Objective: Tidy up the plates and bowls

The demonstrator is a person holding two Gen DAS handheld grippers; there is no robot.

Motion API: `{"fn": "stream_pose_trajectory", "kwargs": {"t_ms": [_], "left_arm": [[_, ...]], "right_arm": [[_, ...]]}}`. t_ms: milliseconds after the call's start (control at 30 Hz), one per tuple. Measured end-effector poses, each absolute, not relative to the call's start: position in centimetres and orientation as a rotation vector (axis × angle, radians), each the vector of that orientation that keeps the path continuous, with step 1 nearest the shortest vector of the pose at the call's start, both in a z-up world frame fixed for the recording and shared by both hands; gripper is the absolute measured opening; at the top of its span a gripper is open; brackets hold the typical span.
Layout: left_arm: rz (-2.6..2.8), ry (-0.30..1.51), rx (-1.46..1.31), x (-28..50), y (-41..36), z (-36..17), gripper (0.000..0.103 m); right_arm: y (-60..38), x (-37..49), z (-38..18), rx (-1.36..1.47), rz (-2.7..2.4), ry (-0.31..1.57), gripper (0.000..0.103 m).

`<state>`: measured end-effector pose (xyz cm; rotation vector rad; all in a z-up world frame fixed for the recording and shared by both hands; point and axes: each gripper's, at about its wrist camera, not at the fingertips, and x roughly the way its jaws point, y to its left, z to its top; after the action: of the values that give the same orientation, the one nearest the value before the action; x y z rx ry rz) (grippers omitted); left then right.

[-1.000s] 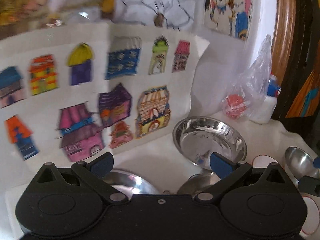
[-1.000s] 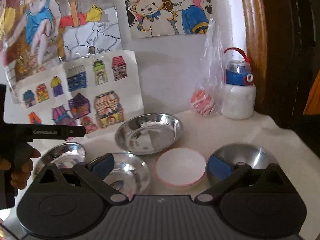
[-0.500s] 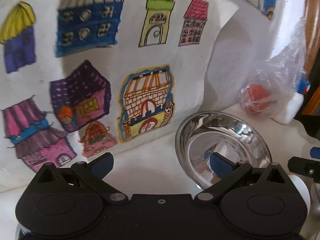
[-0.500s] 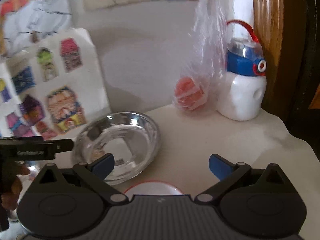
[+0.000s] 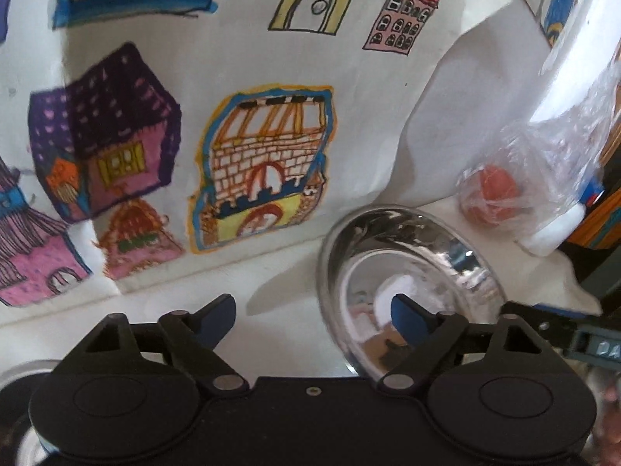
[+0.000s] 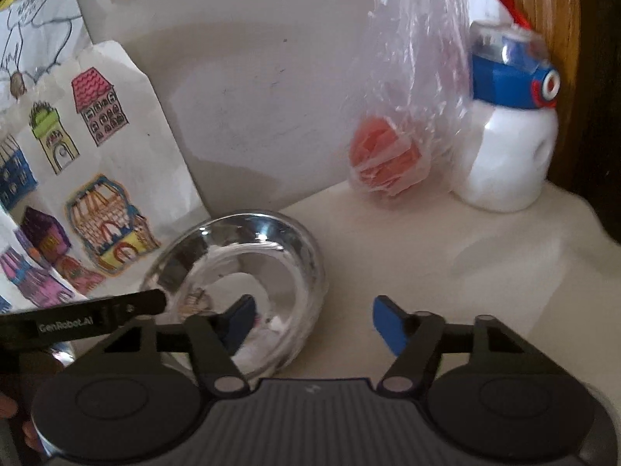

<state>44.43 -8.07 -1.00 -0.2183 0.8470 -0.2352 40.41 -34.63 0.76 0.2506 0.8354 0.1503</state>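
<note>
A shiny steel bowl (image 5: 423, 256) sits on the white tabletop close to the wall; the right wrist view has the same bowl (image 6: 248, 256). My left gripper (image 5: 312, 316) is open, its right fingertip over the bowl's inside and its left fingertip outside the rim. My right gripper (image 6: 314, 322) is open too, with its left fingertip inside the bowl and its right one over bare table. Neither gripper holds anything. The edge of another steel dish (image 5: 19, 372) peeks out at the lower left, mostly hidden by the left gripper's body.
A paper sheet of coloured house drawings (image 5: 268, 163) leans on the wall behind the bowl. A clear plastic bag with an orange-red lump (image 6: 388, 155) and a white bottle with a blue cap (image 6: 508, 155) stand at the back right. A hand (image 6: 15, 411) holds the left gripper.
Both grippers have moved forward and down to the steel bowl, one from each side. The other bowls and the white plate have dropped out of sight below them.
</note>
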Motion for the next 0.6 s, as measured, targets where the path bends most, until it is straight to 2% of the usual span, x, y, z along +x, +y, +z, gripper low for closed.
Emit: {"fn": "stream_pose_trajectory", "kwargs": {"t_ms": [167,233,333,400,500,600], "left_arm": [[-0.249,0.858,-0.243,44.6,-8.3,-0.7,0.072],[-0.26,0.864,-0.245,44.6,-8.6,-0.7,0.061],[-0.276,0.878,-0.258,45.0,-9.2,-0.9,0.045],[-0.285,0.889,-0.258,45.2,-9.7,-1.1,0.038],[-0.266,0.88,-0.231,45.3,-10.3,-1.5,0.032],[-0.244,0.876,-0.224,45.7,-10.3,-1.7,0.013]], "right_arm": [[-34.2,40.9,0.3,0.256,0.162,0.859,0.049],[-34.1,41.1,0.1,0.269,0.173,0.869,0.038],[-33.8,41.4,-0.1,0.27,0.168,0.882,0.031],[-33.8,41.5,-0.3,0.279,0.163,0.889,0.024],[-34.2,41.6,-0.8,0.334,0.161,0.897,0.019],[-34.7,41.6,-1.2,0.358,0.149,0.9,0.015]]}}
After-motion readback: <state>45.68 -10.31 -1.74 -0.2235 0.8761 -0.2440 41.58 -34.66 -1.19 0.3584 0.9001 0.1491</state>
